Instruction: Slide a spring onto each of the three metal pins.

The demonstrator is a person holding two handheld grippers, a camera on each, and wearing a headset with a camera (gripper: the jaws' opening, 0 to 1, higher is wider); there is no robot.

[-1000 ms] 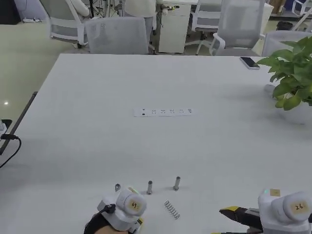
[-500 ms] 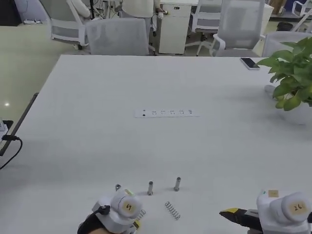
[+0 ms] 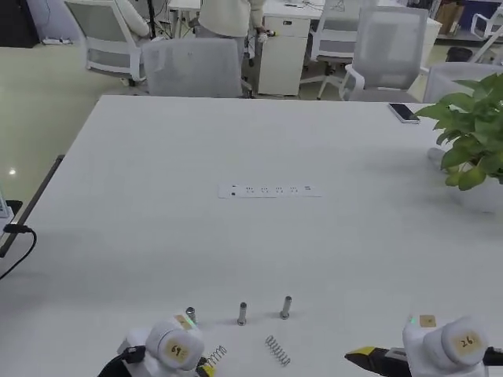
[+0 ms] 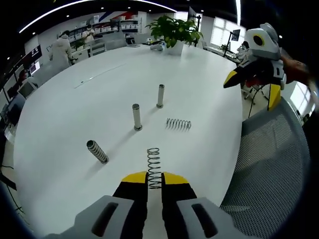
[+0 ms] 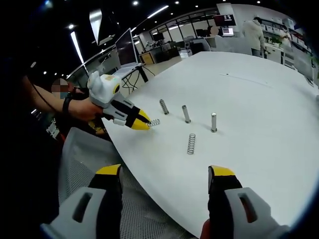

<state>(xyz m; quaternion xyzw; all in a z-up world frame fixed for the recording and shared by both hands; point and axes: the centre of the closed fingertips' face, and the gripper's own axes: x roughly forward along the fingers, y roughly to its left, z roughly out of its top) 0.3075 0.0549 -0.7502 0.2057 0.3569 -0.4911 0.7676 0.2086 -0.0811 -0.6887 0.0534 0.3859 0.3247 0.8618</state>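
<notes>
Spring (image 4: 154,167): pinched by one end in my left gripper's (image 4: 154,175) fingers, now drawn back from the pins; sprung pin (image 4: 97,151) done; middle pin (image 4: 136,117) and far pin (image 4: 160,95) bare; loose spring (image 4: 178,124) on worktop (image 4: 99,84); right gripper (image 5: 164,172) fingers spread, idle

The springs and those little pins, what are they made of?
The springs look like thin steel wire, with grey, shiny coils. The pins look like solid metal too, smooth and silvery with bright glints. Which metal exactly, I cannot tell.
</notes>
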